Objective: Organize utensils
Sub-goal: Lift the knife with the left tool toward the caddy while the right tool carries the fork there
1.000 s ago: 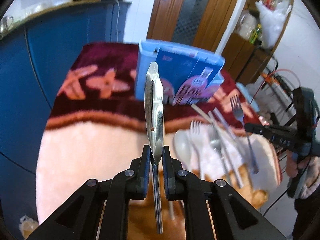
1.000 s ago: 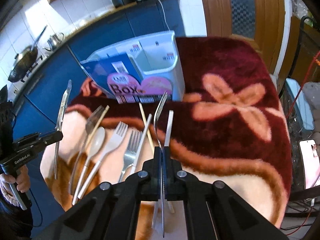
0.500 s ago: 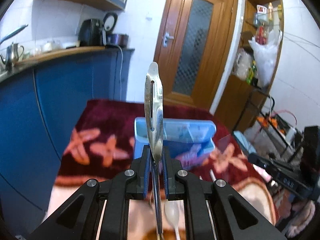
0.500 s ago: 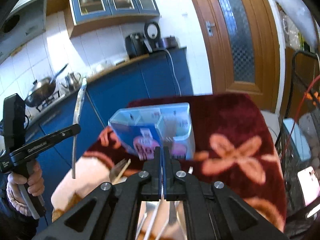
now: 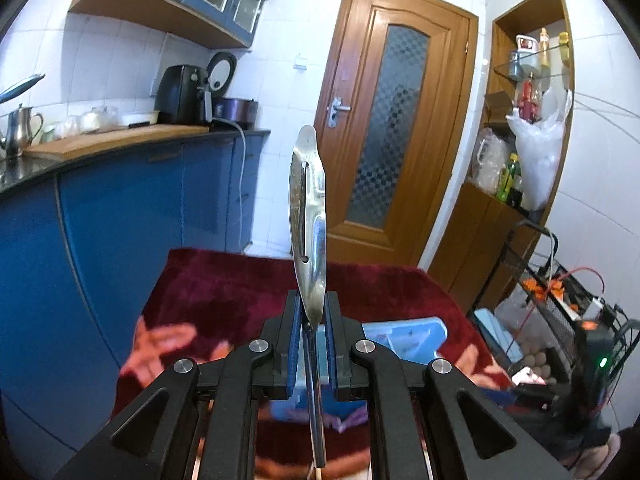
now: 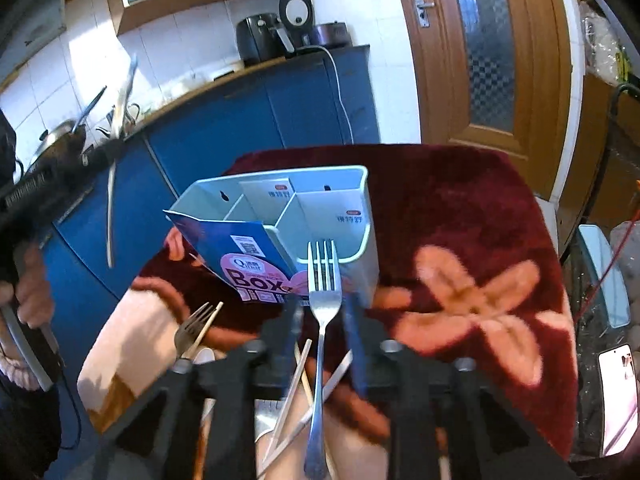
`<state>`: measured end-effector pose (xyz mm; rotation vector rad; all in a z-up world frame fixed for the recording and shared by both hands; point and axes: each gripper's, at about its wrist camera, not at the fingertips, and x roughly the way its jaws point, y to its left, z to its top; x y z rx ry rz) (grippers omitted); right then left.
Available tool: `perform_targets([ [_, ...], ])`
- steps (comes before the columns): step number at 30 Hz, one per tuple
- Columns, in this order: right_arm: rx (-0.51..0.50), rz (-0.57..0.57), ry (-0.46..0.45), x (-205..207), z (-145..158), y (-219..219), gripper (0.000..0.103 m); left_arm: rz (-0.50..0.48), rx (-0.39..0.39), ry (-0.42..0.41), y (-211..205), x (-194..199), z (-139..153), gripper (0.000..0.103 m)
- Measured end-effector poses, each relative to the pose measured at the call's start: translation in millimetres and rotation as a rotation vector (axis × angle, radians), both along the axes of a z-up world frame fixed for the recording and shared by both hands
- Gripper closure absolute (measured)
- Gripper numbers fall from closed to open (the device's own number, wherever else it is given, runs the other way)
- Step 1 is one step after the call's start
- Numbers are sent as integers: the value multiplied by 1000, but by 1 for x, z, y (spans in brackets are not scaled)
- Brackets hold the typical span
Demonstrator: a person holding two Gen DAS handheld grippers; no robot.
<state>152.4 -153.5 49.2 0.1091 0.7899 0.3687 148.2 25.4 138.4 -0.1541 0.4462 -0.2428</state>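
My left gripper (image 5: 311, 312) is shut on a steel slotted spoon (image 5: 307, 208), held upright high over the table; it also shows in the right wrist view (image 6: 120, 120) at the left. The light blue divided utensil box (image 6: 304, 216) stands on the blanket; its top edge shows below the left gripper (image 5: 404, 336). My right gripper (image 6: 320, 312) is open, just in front of the box. A steel fork (image 6: 323, 312) hangs between its spread fingers, tines up near the box's front right compartment, touching neither pad.
A red flowered blanket (image 6: 460, 216) covers the table. Several forks, a spoon and chopsticks (image 6: 200, 332) lie on it in front of the box. Blue kitchen cabinets (image 5: 120, 220) stand left, a wooden door (image 5: 392, 128) behind, a wire cart (image 5: 560, 304) right.
The right gripper has opened and the fork has come free between its fingers, close to the box. The left gripper has risen and tilted up with the slotted spoon.
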Motion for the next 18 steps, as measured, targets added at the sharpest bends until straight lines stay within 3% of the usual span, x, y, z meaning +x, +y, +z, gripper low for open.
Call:
perform_targets([
  [7, -8, -25, 63, 15, -13, 10, 67, -25, -6, -104, -5, 30, 12, 92],
  [12, -6, -47, 79, 19, -19, 9, 64, -6, 14, -207, -13, 48, -1, 92],
  [18, 0, -25, 89, 27, -24, 12, 64, 44, -27, -163, -11, 63, -37, 92],
])
